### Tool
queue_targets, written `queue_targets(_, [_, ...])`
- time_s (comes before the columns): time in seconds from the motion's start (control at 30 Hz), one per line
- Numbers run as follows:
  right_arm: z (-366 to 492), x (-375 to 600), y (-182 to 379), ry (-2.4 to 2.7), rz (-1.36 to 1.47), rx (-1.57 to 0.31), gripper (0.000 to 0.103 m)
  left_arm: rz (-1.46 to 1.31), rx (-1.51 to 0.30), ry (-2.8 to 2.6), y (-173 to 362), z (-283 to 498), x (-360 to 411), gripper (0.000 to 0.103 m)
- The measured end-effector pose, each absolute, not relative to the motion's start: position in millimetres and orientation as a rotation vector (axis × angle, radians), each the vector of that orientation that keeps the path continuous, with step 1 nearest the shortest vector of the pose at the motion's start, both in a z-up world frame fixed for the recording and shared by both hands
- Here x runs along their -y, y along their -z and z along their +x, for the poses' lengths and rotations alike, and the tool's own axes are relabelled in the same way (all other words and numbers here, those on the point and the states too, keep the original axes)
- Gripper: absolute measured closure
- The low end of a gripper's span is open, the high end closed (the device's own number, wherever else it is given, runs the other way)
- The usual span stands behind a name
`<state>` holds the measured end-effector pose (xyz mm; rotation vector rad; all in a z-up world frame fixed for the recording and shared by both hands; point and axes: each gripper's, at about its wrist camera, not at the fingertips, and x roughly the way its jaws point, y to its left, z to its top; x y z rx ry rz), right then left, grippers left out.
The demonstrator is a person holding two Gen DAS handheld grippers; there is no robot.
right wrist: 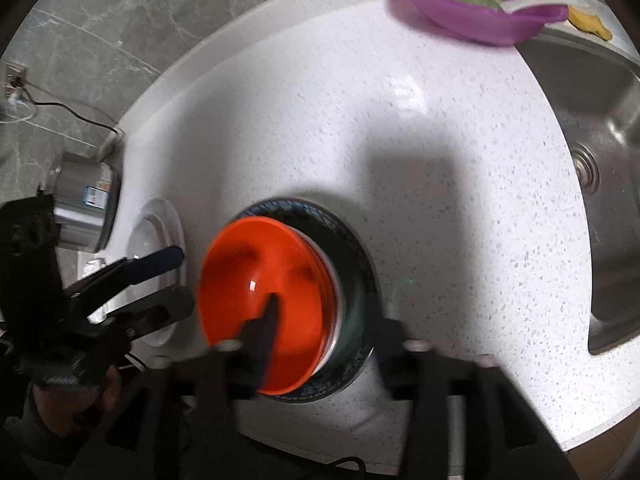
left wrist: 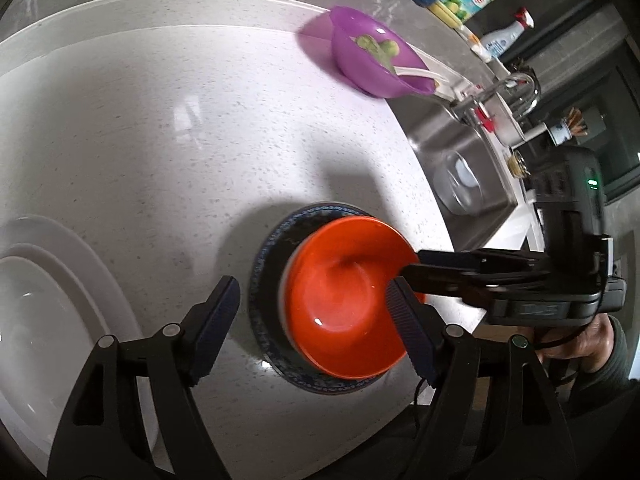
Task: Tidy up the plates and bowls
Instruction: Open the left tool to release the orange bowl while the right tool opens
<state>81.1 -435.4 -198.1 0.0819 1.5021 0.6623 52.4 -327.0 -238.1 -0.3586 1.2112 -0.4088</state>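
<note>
An orange bowl [left wrist: 344, 296] [right wrist: 264, 304] is tilted on a dark blue patterned plate [left wrist: 268, 280] [right wrist: 352, 264] on the white speckled counter. My right gripper [right wrist: 324, 336] is open around the bowl's near rim; one finger is inside the bowl, the other outside, and it is blurred. In the left wrist view it [left wrist: 408, 268] reaches the bowl's right rim. My left gripper [left wrist: 316, 328] is open and empty above the counter, just short of the bowl. It also shows in the right wrist view [right wrist: 180, 276]. White plates [left wrist: 48, 312] [right wrist: 156, 240] lie stacked at the left.
A purple bowl [left wrist: 372, 56] [right wrist: 472, 4] with green scraps and a white spoon sits at the counter's far edge beside the steel sink [left wrist: 460, 168] [right wrist: 592, 128]. A tap, bottles and cartons stand behind the sink. A steel pot [right wrist: 84, 208] stands at the left.
</note>
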Motion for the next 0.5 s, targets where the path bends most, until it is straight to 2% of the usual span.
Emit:
queue_targets(0.2, [93,467,178,-0.639,0.072,-1.378,0.046,-0.395,-1.226,0.342,246,46,299,0.029])
queue_targets(0.23, [95,472,183,-0.623,0.062,-1.394,0.049,-0.397,-1.229,0.331,247,45,295,0.029])
queue_targets(0.27, [96,476,188,-0.617,0.061,-1.409,0.057,-0.399,-1.233,0.323,248,45,290,0.029])
queue_targets(0.33, [94,480,196,-0.621,0.067,-1.437,0.063,-0.393,-1.238,0.309,250,45,282,0.029])
queue_targets(0.5, [88,480,210,-0.643,0.094,-1.473,0.065,-0.377,-1.259,0.313,251,42,276,0.029])
